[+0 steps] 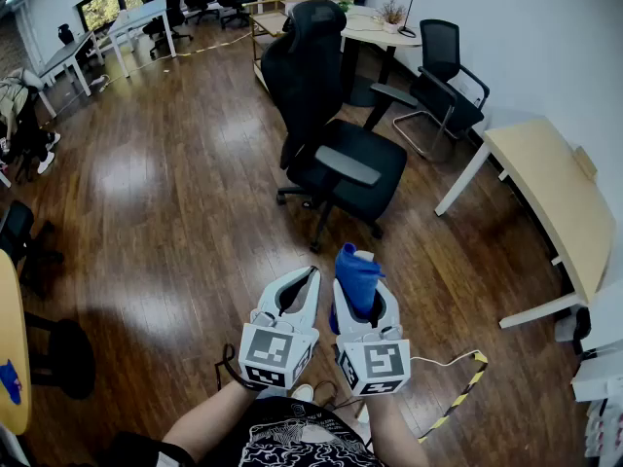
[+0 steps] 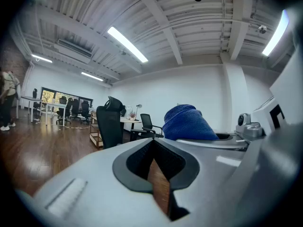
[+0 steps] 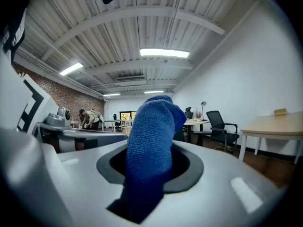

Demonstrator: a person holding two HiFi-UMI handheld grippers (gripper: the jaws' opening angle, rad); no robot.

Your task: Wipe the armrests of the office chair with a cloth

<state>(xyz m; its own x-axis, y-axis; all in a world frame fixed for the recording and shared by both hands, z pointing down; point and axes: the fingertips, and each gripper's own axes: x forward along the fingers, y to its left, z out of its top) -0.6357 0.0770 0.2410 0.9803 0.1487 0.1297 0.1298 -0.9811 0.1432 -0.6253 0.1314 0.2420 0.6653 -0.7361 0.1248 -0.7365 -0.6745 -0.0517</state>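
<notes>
Right claw (image 1: 362, 282) clenched on a blue cloth (image 1: 352, 264), held in the air, well apart from the office chair (image 1: 310, 86) and its armrest (image 1: 348, 165). Left claw (image 1: 311, 273) alongside, seemingly closed on nothing.

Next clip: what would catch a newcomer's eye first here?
The blue cloth stands out, bunched upright in the shut right gripper at the bottom centre of the head view, beside the shut, empty left gripper. Just ahead on the wooden floor stands the black office chair, its near armrest not yet touched.
</notes>
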